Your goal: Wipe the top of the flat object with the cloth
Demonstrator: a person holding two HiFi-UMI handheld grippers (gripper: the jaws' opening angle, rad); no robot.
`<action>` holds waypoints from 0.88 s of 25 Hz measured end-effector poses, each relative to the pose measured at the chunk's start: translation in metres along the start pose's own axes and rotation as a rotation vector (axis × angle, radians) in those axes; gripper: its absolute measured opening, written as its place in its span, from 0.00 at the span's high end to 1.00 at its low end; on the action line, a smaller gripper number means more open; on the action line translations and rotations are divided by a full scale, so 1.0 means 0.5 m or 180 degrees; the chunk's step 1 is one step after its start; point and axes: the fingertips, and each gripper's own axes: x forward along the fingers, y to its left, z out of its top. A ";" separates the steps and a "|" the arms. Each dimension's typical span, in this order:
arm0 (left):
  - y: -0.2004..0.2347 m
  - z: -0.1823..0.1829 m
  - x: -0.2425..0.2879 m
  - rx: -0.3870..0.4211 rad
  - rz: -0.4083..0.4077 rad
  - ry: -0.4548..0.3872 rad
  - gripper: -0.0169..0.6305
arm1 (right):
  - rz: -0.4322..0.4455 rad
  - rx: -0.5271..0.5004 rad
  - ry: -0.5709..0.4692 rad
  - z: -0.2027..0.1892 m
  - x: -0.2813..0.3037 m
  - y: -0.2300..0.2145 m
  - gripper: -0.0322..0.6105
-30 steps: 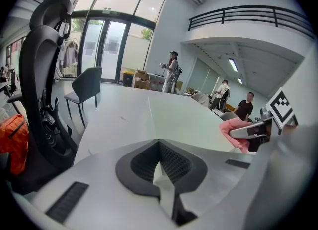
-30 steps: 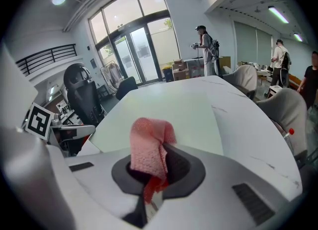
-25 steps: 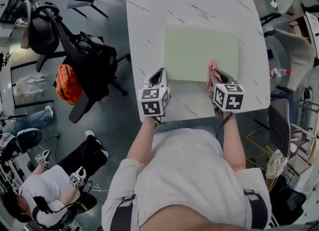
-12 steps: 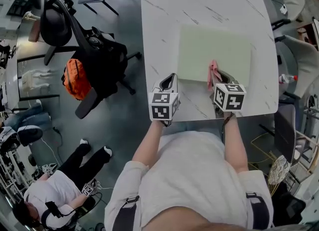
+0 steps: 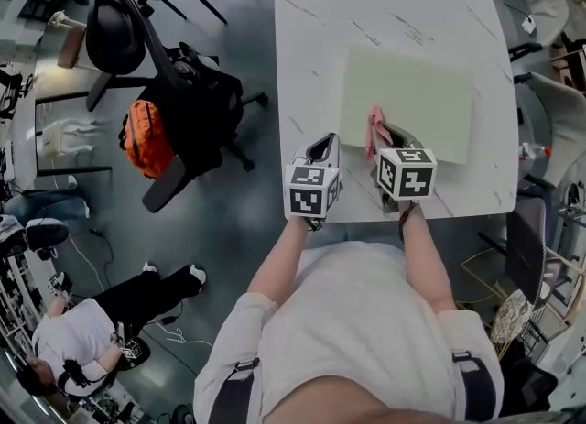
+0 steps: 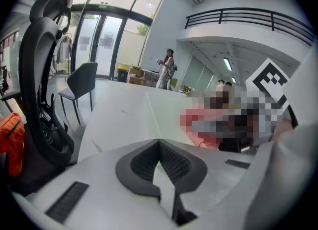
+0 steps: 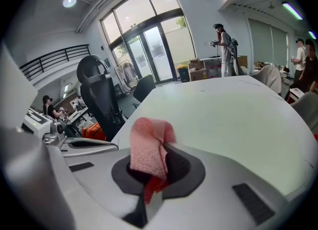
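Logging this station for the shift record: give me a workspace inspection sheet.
Surface: white table, bare around the mat.
Job's things: green mat flat on table; pink cloth over its near left edge.
Clutter: nothing seen on table.
Grippers: left gripper shut, empty, beside mat; right gripper shut on cloth.
Cables: nothing seen on table.
Surroundings: black chair, orange bag, person at lower left.

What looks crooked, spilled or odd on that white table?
Nothing spilled or damaged. The pale green mat lies slightly turned against the edges of the white table. The pink cloth sticks up bunched from the shut right claw, at the mat's near edge.
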 end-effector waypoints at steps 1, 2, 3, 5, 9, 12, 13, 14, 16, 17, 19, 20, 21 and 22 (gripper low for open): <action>0.000 0.000 0.000 0.0000 -0.0004 0.0001 0.96 | 0.0015 -0.0030 0.0011 0.001 0.005 0.011 0.91; 0.001 0.000 0.000 -0.0003 -0.0008 0.0002 0.96 | 0.0032 -0.0063 0.0020 0.002 0.010 0.022 0.91; 0.001 -0.001 0.000 -0.0009 -0.0011 0.0002 0.96 | 0.0051 -0.0093 0.0028 0.003 0.015 0.033 0.91; 0.001 -0.001 0.000 -0.0026 -0.0017 0.0002 0.96 | 0.0093 -0.0133 0.0034 0.004 0.023 0.055 0.91; 0.003 -0.003 -0.003 -0.0032 -0.0024 0.0022 0.96 | 0.0184 -0.0146 0.0023 0.009 0.037 0.097 0.91; 0.009 -0.008 -0.008 -0.0038 -0.0013 0.0034 0.96 | 0.0186 -0.0170 -0.0002 0.011 0.045 0.117 0.91; 0.012 -0.009 -0.011 -0.0048 -0.0001 0.0025 0.96 | 0.0177 -0.0172 -0.0014 0.011 0.047 0.119 0.91; 0.016 -0.009 -0.015 -0.0060 0.0012 0.0014 0.96 | 0.0168 -0.0170 -0.0026 0.011 0.047 0.121 0.91; 0.024 -0.008 -0.024 -0.0088 0.0042 -0.0007 0.96 | 0.0151 -0.0171 -0.0044 0.012 0.047 0.122 0.91; 0.028 -0.007 -0.028 -0.0097 0.0058 -0.0016 0.96 | 0.0143 -0.0173 -0.0050 0.012 0.047 0.122 0.91; 0.038 -0.005 -0.037 -0.0102 0.0087 -0.0036 0.96 | 0.0140 -0.0172 -0.0064 0.013 0.049 0.122 0.91; 0.042 -0.004 -0.042 -0.0103 0.0098 -0.0050 0.96 | 0.0152 -0.0166 -0.0075 0.013 0.050 0.123 0.91; 0.044 -0.002 -0.048 -0.0104 0.0104 -0.0066 0.96 | 0.0173 -0.0160 -0.0090 0.013 0.049 0.123 0.91; 0.044 0.000 -0.054 -0.0104 0.0105 -0.0086 0.96 | 0.0194 -0.0160 -0.0111 0.014 0.046 0.123 0.91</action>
